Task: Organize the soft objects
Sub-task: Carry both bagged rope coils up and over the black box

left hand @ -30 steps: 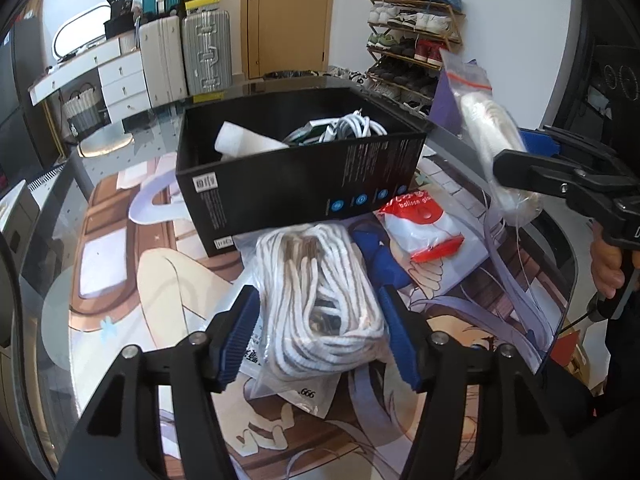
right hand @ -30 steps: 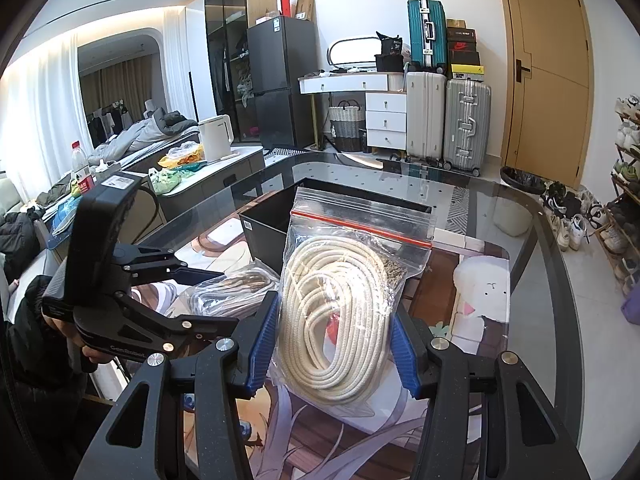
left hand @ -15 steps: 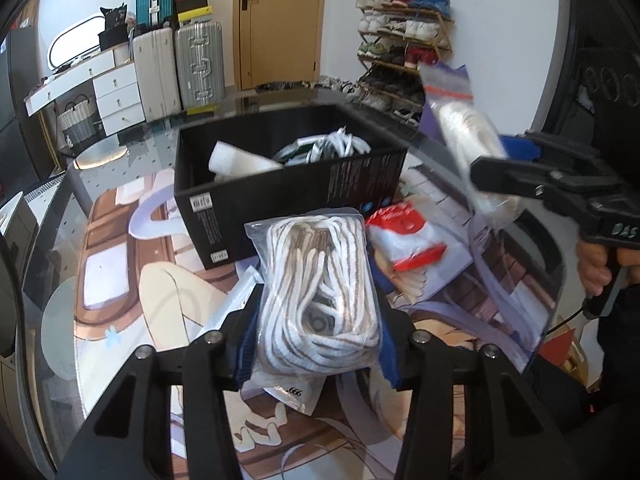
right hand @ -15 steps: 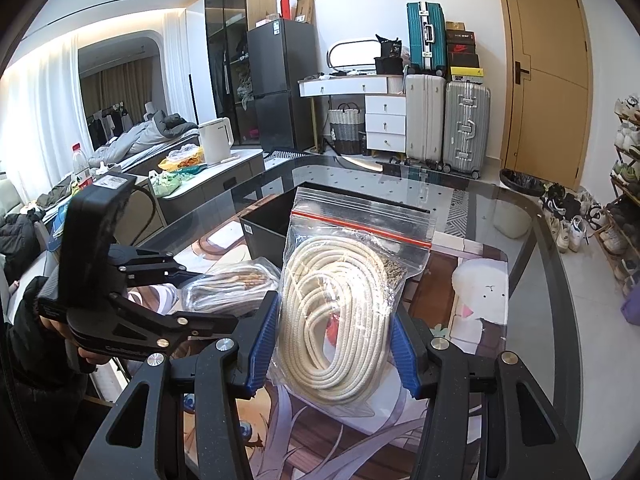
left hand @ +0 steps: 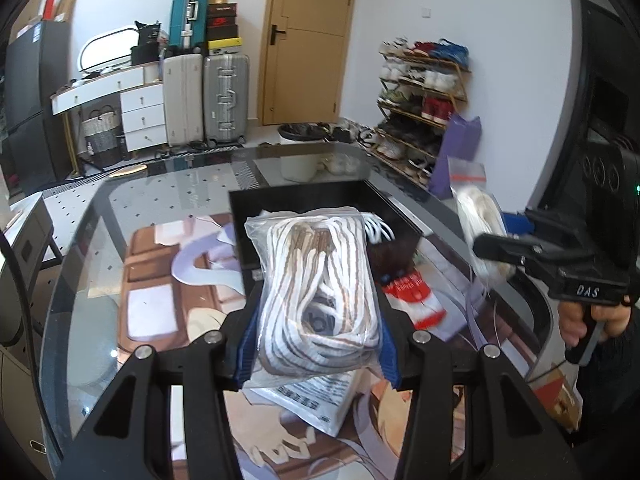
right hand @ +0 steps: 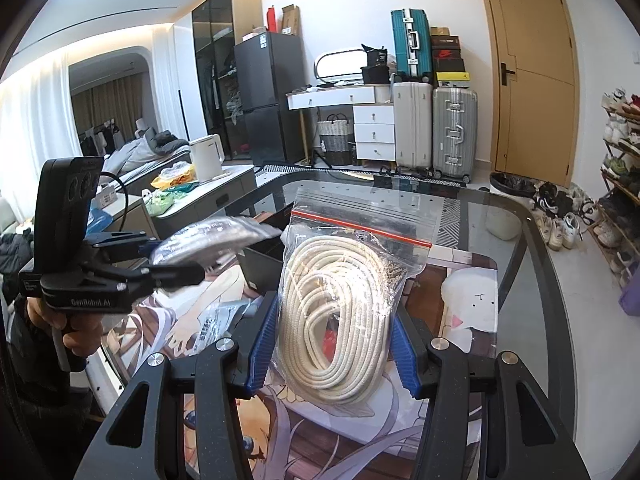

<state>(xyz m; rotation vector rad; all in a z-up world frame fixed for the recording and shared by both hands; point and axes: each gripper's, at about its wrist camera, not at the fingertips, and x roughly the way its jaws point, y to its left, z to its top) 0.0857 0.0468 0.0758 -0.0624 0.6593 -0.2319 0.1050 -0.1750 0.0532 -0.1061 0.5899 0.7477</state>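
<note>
My left gripper is shut on a clear bag of white-and-brown striped rope, held in the air in front of the black box. Inside the box, white cords show past the bag. My right gripper is shut on a zip bag of cream rope, also off the table. Seen from the right wrist, the left gripper and its striped rope bag hang left of the black box. Seen from the left wrist, the right gripper holds the cream rope bag right of the box.
A red-and-white packet and a flat printed white packet lie on the glass table's picture mat. The table's curved edge runs at the right. Suitcases and a shoe rack stand beyond.
The left gripper's jaws closed onto the striped rope bag and lifted it off the table, up in front of the box. The right gripper kept still with its cream rope bag.
</note>
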